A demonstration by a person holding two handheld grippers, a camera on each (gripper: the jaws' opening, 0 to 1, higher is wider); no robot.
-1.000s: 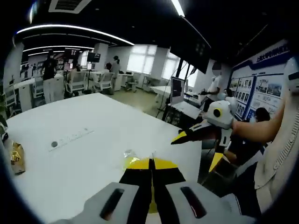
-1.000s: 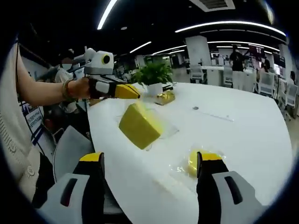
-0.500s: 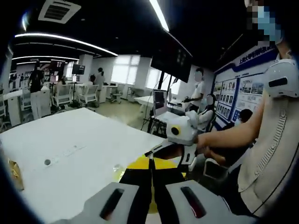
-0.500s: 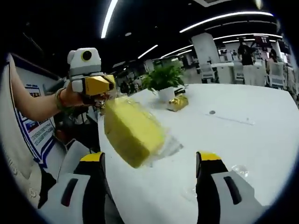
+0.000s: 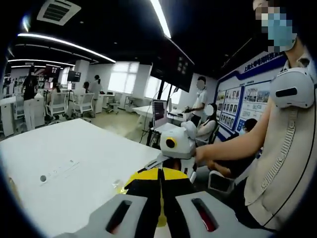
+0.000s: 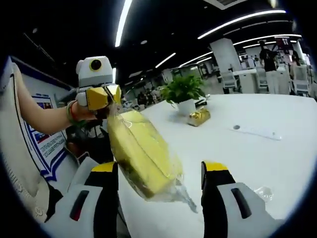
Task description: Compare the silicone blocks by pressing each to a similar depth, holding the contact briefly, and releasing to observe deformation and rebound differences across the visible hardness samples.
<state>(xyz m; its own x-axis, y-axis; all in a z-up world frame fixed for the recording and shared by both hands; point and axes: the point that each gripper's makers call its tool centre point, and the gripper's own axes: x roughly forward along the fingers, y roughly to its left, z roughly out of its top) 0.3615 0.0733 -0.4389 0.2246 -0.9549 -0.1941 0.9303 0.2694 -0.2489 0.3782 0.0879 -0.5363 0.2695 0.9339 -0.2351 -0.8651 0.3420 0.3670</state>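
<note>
A yellow silicone block [image 6: 143, 153] in a clear plastic bag hangs in the air, tilted. My left gripper [image 6: 109, 96] is shut on the bag's top corner and is held by a hand coming in from the left. The block hangs between the wide-apart jaws of my right gripper [image 6: 159, 171], which is open and touches nothing. In the left gripper view my left gripper [image 5: 159, 174] has its yellow-tipped jaws pressed together, with the block hidden beneath them. My right gripper [image 5: 164, 159] sits just beyond them.
The white table [image 6: 267, 153] carries a potted plant [image 6: 183, 94], a gold-wrapped item [image 6: 199, 116], a thin strip [image 6: 252, 130] and a small clear bag [image 6: 262, 193]. A person's sleeve [image 5: 277, 163] fills the right side. Office desks and people stand far behind.
My left gripper has lifted the bagged block off the table and brought it closer, so it now hangs between my right gripper's jaws. The second yellow block has left the right gripper view.
</note>
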